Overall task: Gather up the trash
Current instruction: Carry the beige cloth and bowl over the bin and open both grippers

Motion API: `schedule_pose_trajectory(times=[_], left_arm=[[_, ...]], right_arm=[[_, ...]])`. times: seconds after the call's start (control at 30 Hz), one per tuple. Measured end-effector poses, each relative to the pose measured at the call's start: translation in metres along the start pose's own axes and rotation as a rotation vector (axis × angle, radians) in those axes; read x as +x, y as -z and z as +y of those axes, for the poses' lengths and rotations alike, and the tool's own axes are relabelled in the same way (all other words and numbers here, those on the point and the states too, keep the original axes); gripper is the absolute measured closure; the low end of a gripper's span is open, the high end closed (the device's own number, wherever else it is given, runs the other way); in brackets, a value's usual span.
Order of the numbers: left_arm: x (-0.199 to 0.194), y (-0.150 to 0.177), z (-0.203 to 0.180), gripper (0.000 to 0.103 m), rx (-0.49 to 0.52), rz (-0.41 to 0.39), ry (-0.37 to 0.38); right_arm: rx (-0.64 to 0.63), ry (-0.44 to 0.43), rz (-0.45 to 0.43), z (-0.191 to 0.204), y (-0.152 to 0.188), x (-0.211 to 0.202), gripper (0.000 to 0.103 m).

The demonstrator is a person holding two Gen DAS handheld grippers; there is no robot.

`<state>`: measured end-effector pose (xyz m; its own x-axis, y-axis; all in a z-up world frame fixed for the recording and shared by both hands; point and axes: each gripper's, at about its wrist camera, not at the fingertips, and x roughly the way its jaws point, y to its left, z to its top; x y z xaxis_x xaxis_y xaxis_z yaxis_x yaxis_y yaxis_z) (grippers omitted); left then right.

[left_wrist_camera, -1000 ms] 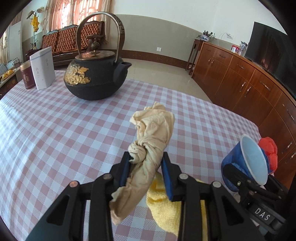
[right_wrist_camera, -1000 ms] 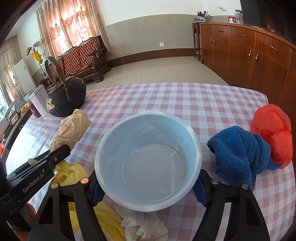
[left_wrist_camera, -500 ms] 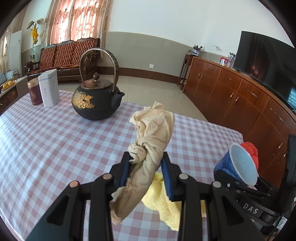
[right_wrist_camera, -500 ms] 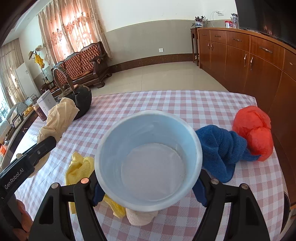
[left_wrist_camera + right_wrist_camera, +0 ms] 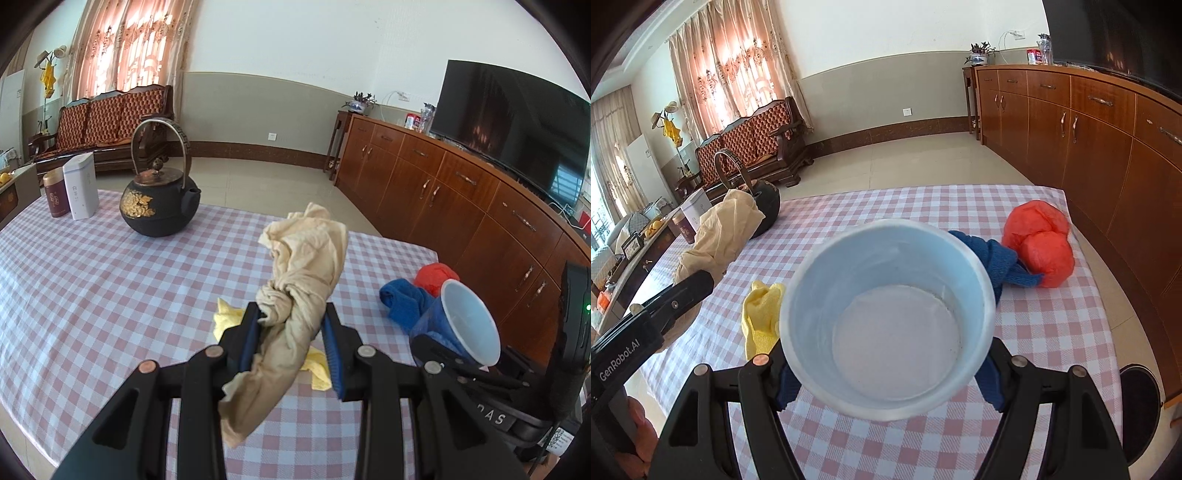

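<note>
My left gripper (image 5: 291,332) is shut on a crumpled beige cloth (image 5: 299,273), held up above the checked table (image 5: 92,280); the same beige cloth (image 5: 720,229) shows at the left of the right wrist view. My right gripper (image 5: 886,373) is shut on a blue paper cup (image 5: 886,314), white inside and empty, its mouth toward the camera. From the left wrist view the cup (image 5: 461,325) appears at the lower right. On the table lie a yellow cloth (image 5: 759,314), a blue cloth (image 5: 1001,258) and a red plastic bag (image 5: 1039,243).
A black iron teapot (image 5: 159,206) stands far left on the table, with a white box (image 5: 79,192) and a dark red tin (image 5: 55,197) beside it. A wooden cabinet (image 5: 461,199) with a TV runs along the right. A black round thing (image 5: 1137,410) sits on the floor at the table's right.
Both grippers have risen and pulled back from the table with their loads. The teapot, the cloths and the red bag now look smaller and farther away.
</note>
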<state>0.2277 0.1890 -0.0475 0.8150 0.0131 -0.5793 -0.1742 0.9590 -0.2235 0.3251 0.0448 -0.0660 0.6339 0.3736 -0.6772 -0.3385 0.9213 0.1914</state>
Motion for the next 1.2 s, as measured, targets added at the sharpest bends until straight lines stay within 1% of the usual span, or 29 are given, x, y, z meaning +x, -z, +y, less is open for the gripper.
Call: schedule_pose_trajectory(times=[0.17,0.33,0.57,0.83,1.1,1.2], left_arm=[[-0.006,0.013,-0.035,0.068,0.038,0.02,0.052],[-0.007,0.027,-0.08,0.068,0.087,0.048,0.119],[-0.001,0.048,-0.148,0.068,0.157,0.104,0.232],[0.006,0.08,-0.232,0.068,0.249,0.179,0.361],[0.01,0.11,-0.309,0.068,0.321,0.245,0.458],[0.013,0.122,-0.33,0.068,0.336,0.275,0.477]], right_arm=[[0.031,0.022,-0.006,-0.027,0.017,-0.029,0.026],[0.071,0.072,-0.018,-0.064,0.033,-0.057,0.026],[0.162,0.164,-0.037,-0.131,0.055,-0.097,0.027],[0.278,0.282,-0.05,-0.215,0.09,-0.15,0.027],[0.375,0.392,-0.053,-0.293,0.131,-0.198,0.027],[0.412,0.417,-0.047,-0.32,0.141,-0.208,0.027]])
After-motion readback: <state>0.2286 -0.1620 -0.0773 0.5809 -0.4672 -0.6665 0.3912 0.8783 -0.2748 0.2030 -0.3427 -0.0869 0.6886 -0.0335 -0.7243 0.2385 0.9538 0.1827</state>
